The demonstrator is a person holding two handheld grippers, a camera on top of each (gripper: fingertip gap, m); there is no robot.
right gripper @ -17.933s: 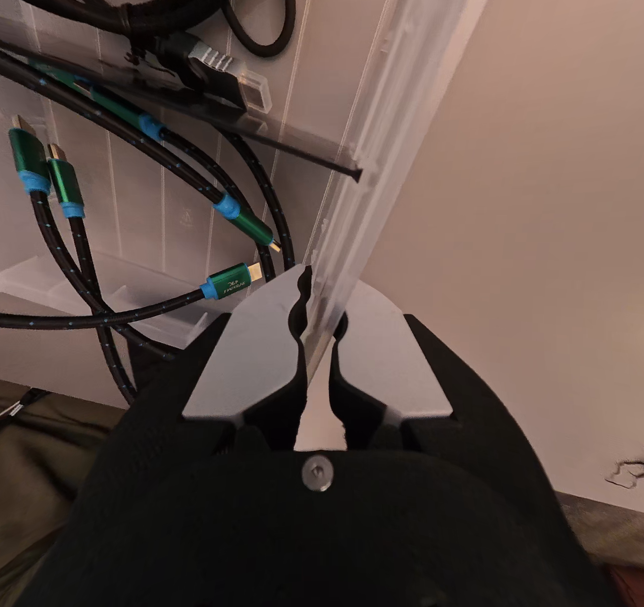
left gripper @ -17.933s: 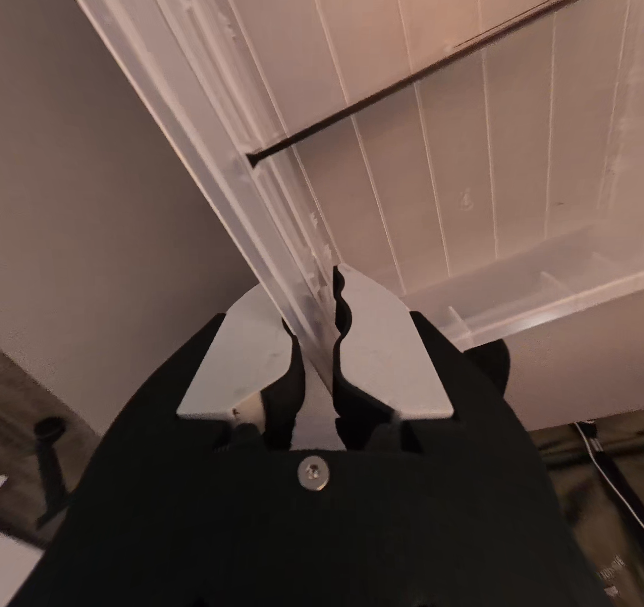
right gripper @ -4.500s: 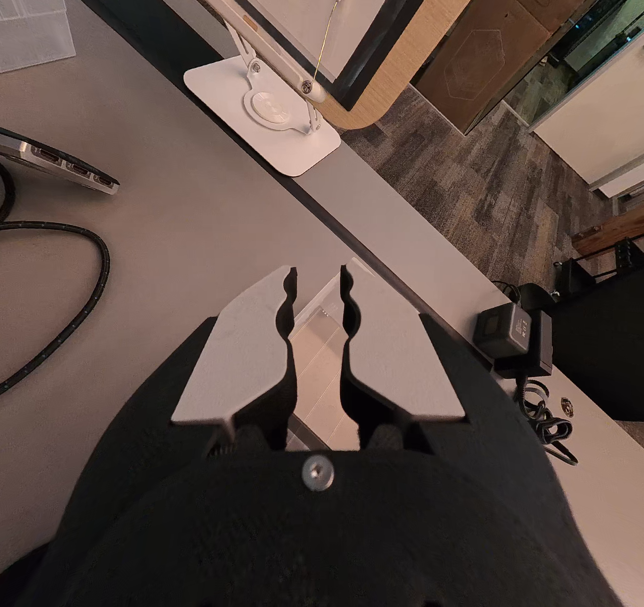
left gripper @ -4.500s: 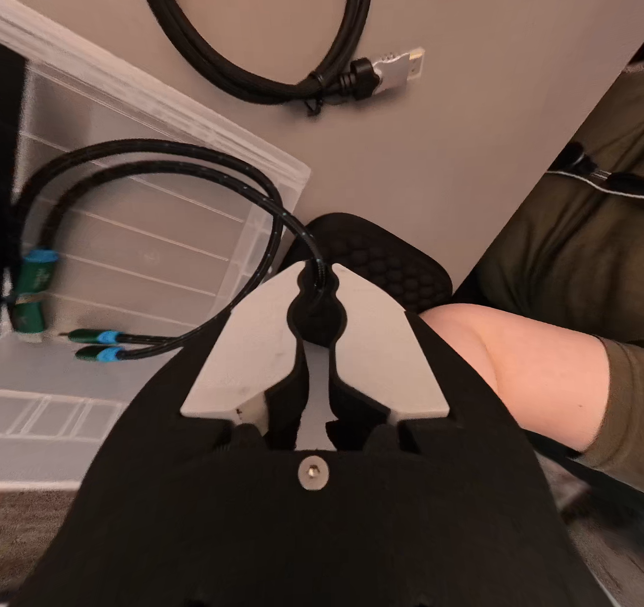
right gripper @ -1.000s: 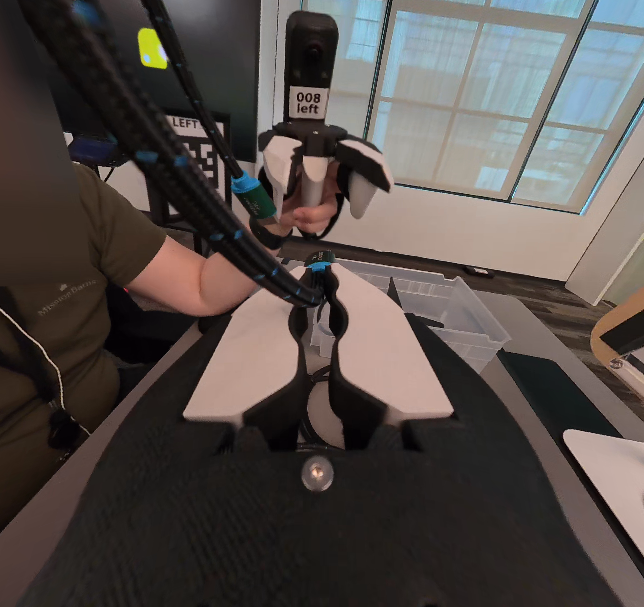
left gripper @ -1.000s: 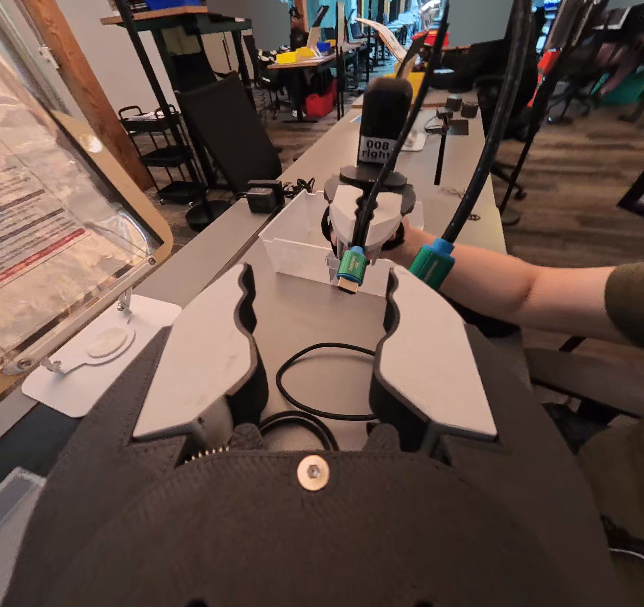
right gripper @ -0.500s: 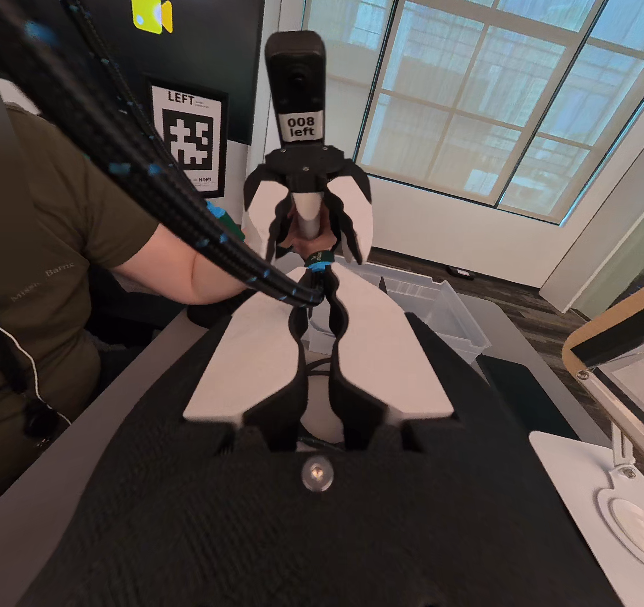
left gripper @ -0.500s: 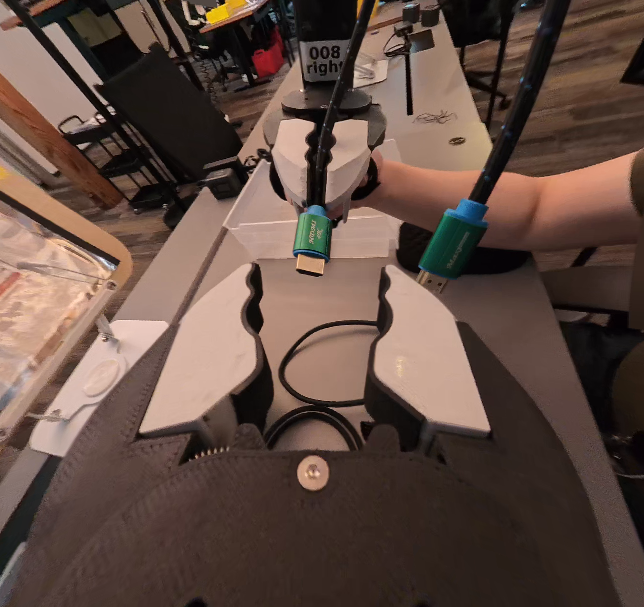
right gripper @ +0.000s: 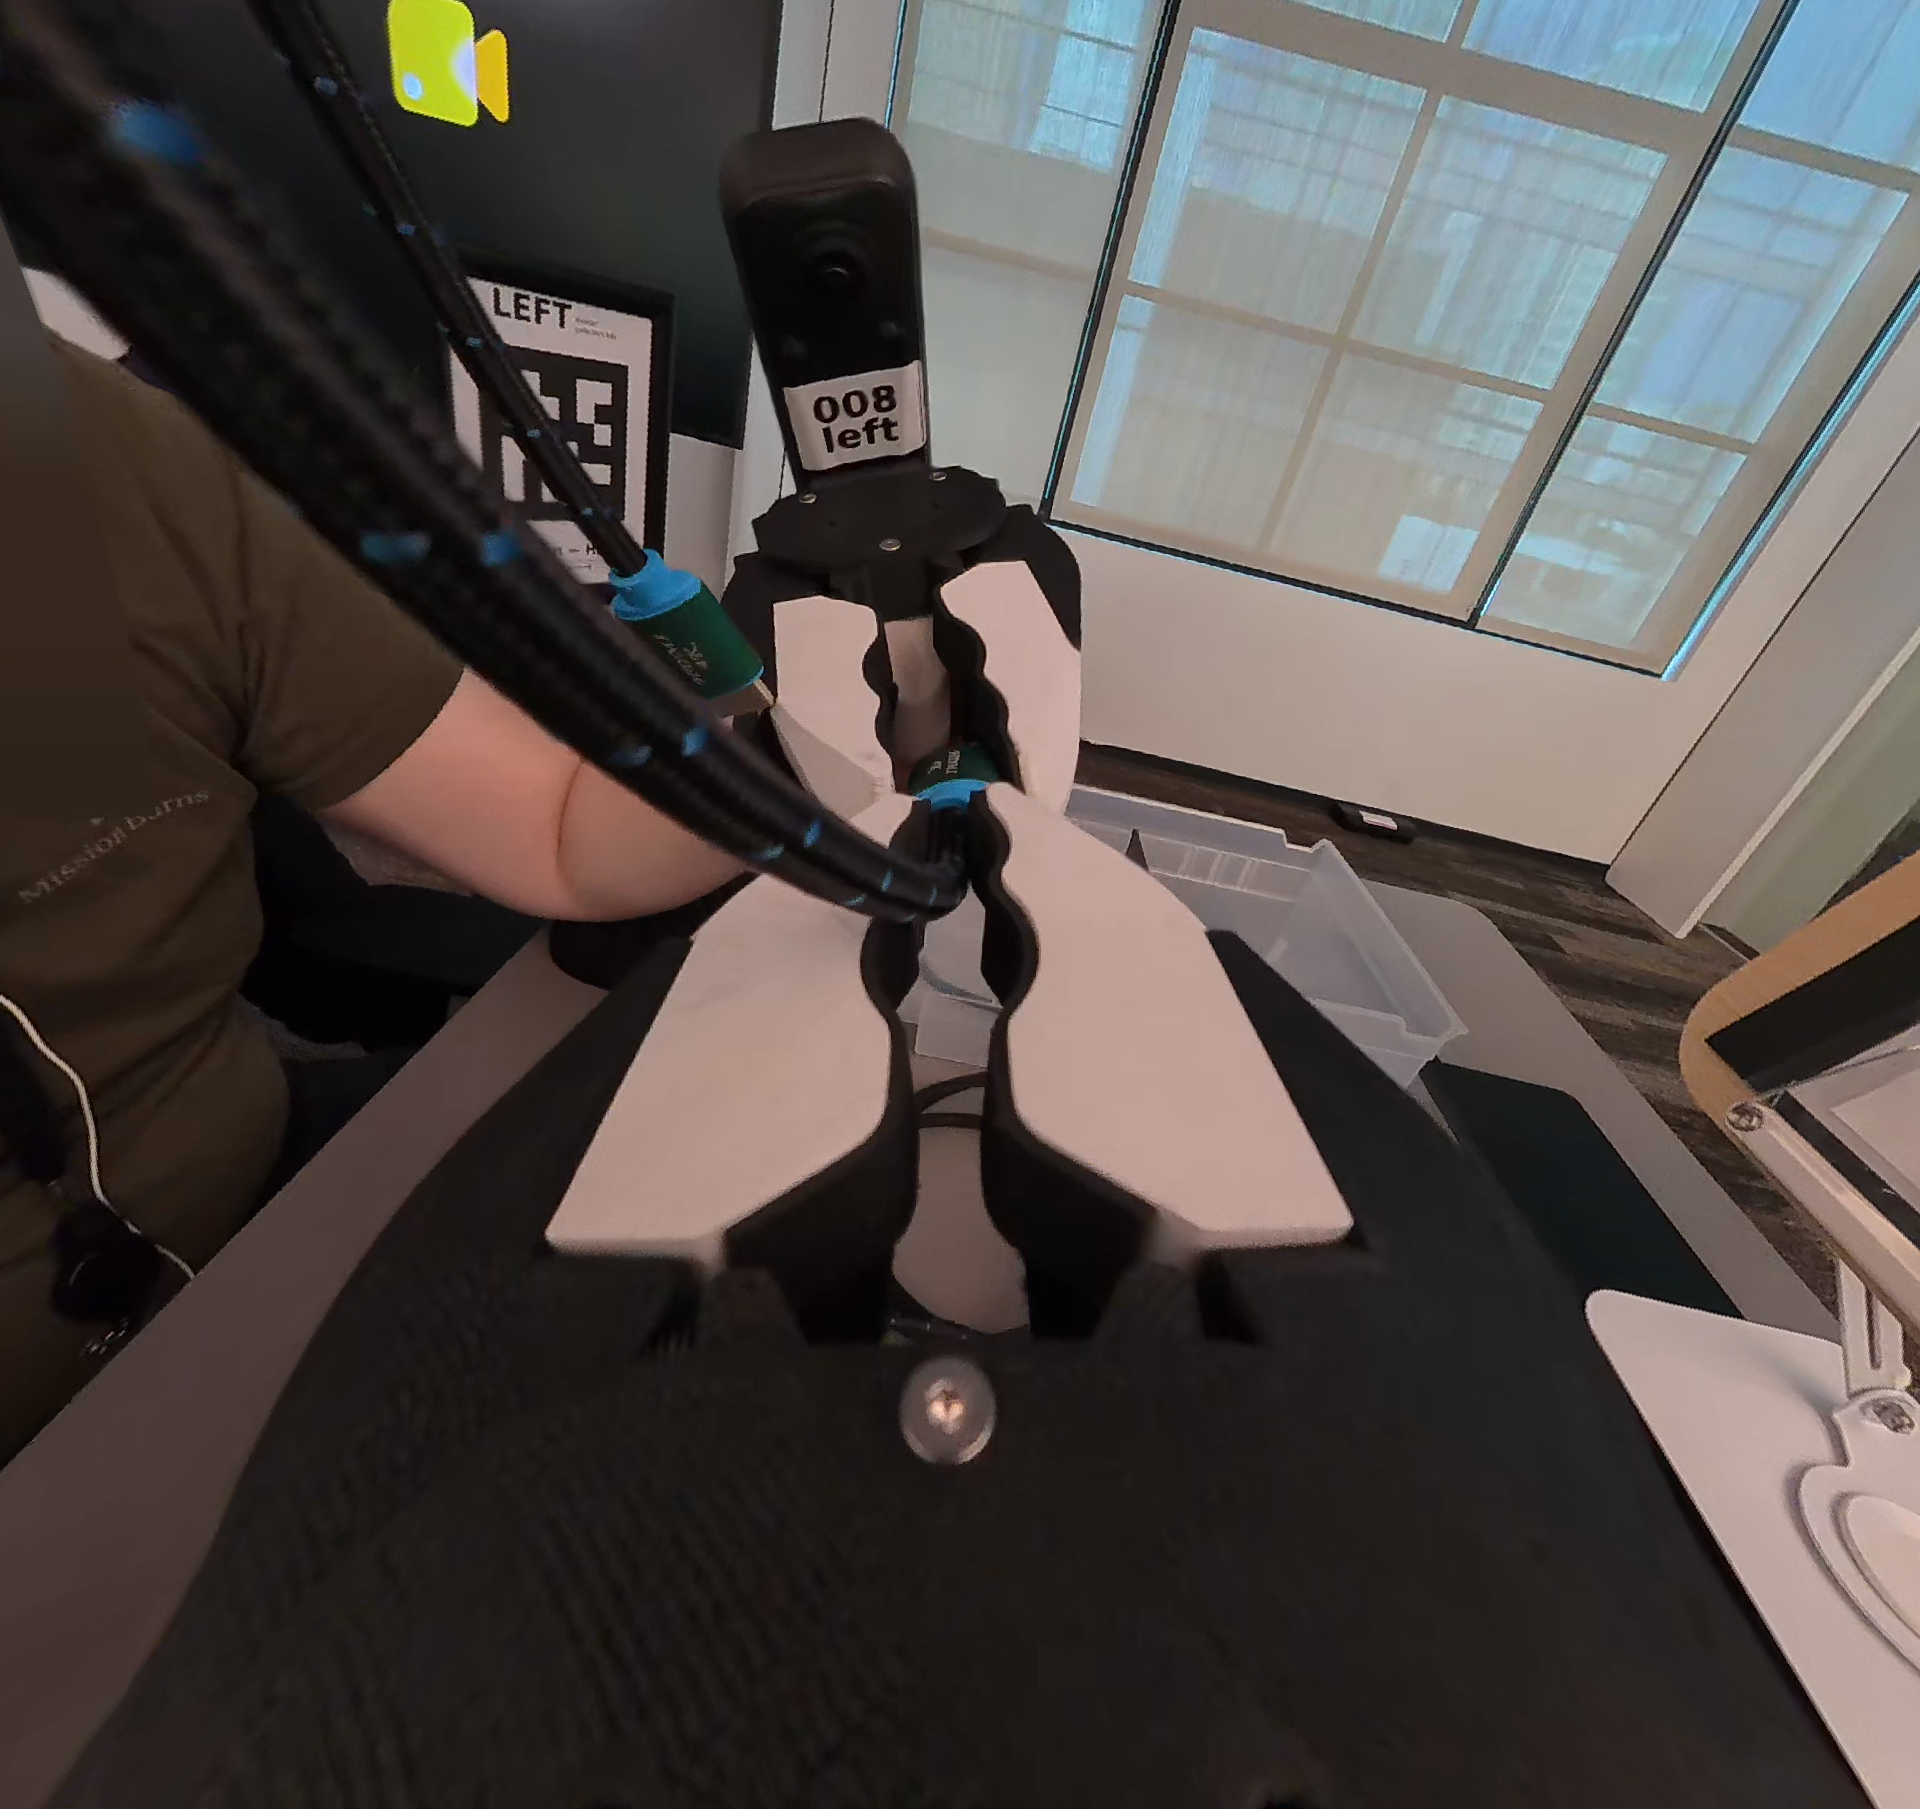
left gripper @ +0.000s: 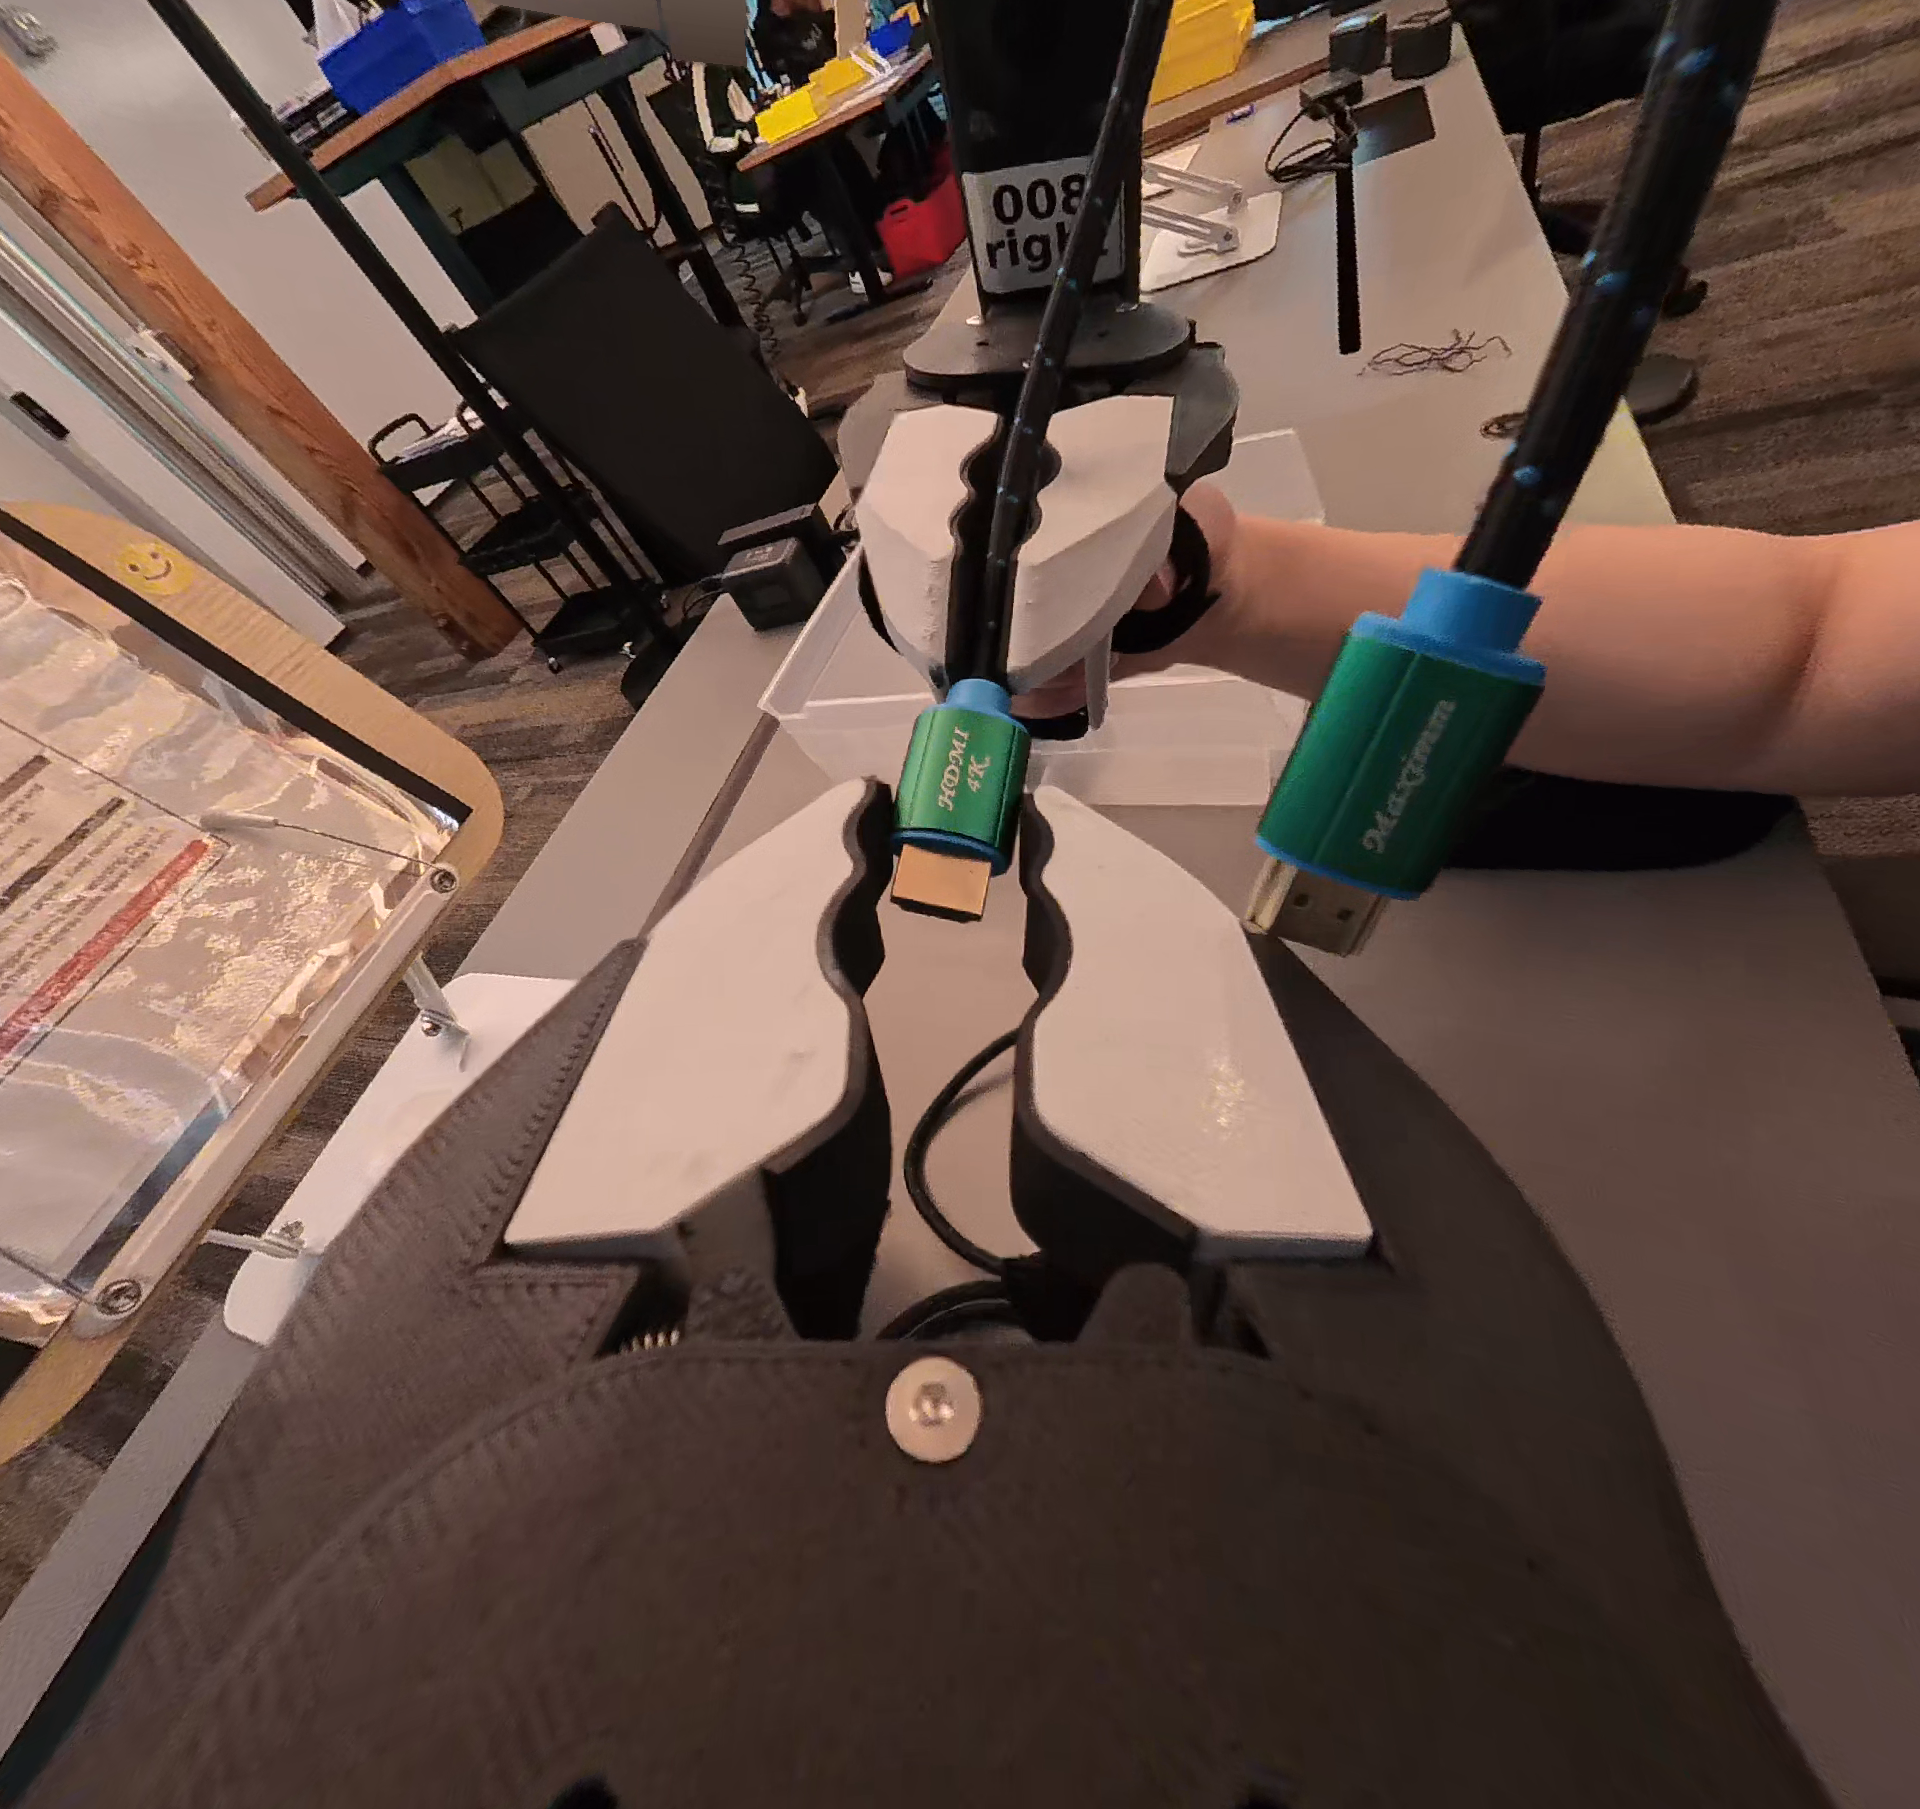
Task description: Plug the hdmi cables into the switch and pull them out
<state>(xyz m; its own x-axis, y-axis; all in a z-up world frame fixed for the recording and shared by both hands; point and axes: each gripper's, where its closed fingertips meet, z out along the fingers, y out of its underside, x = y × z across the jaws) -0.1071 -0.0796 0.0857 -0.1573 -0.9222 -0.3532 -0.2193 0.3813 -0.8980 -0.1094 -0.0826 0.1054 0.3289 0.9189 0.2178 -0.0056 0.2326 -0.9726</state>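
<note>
Two green HDMI plugs hang in the left wrist view. The nearer-centre plug (left gripper: 954, 795) now sits right between the tips of the left gripper (left gripper: 945, 829), whose jaws stand spread on either side without touching it; half a second ago they were wider and the plug hung clear beyond them. The hand-over looks about to complete, so the left jaws need only close on the green shell. Its gold tip points toward the camera, with a blue collar where the black braided cable (left gripper: 1023, 471) leaves it. That cable runs up through the right gripper (left gripper: 997, 658) opposite, pinched there. The second plug (left gripper: 1392, 751) dangles free, outside the right-hand jaw.

In the right wrist view, the right gripper's (right gripper: 951, 824) jaws are pressed together on the braided cable just behind the plug's blue collar. The plug (right gripper: 951, 767) beyond the tips reaches into the left gripper's (right gripper: 935, 720) spread jaws. No switch shows in either view.
</note>
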